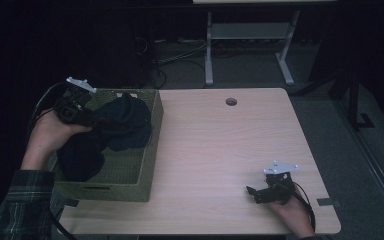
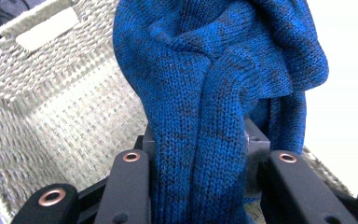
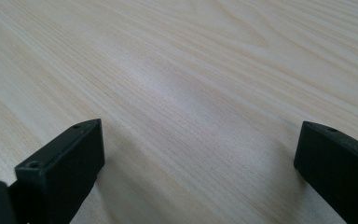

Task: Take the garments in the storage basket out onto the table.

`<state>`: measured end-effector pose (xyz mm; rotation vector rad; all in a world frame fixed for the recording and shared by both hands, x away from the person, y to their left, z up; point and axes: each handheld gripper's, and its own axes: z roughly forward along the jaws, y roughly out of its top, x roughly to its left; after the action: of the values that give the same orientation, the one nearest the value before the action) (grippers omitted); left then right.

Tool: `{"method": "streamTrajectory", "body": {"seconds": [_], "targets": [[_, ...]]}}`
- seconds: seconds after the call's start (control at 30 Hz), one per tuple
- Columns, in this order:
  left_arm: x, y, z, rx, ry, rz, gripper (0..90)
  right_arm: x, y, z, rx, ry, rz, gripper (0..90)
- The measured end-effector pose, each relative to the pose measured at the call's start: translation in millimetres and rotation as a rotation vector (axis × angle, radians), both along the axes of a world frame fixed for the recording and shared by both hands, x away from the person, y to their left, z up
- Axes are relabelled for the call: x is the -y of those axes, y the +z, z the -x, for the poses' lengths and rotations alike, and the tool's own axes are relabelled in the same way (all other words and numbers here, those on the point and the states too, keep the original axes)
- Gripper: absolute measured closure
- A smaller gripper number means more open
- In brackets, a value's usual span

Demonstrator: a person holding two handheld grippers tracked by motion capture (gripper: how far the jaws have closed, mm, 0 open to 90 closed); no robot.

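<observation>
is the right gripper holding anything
No, the right gripper rests on the bare table with its fingers wide apart and nothing between them.

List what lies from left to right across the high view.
Left tool → blue knit garment in the woven basket → cable hole → right tool.

The high view looks forward and down over the whole bench (image 1: 220, 150) from the person's side. The left gripper view rides close above the woven basket (image 2: 51, 93), which the high view shares. The right gripper view skims low along the bench top.
</observation>
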<state>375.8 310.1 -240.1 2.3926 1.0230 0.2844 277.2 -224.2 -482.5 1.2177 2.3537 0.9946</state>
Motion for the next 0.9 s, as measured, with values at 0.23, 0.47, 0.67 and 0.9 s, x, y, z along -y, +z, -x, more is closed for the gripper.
{"method": "streamTrajectory", "body": {"seconds": [0.23,0.47,0.67,0.9], "targets": [[9.8,9.6,1.9,0.007,-0.028,0.02,63.8,-0.3,0.1,0.5,-0.004,-0.005,0.0,1.3],[22.6,19.4,2.6,0.013,-0.06,0.034,64.0,-0.2,0.2,0.4,-0.002,-0.005,0.0,1.3],[34.8,27.2,3.0,0.019,-0.081,0.034,64.1,-0.2,0.1,0.4,-0.002,-0.004,0.0,1.3],[49.8,38.8,4.8,0.032,-0.102,0.044,64.6,-0.2,0.1,0.4,-0.002,-0.004,0.0,1.3]]}}
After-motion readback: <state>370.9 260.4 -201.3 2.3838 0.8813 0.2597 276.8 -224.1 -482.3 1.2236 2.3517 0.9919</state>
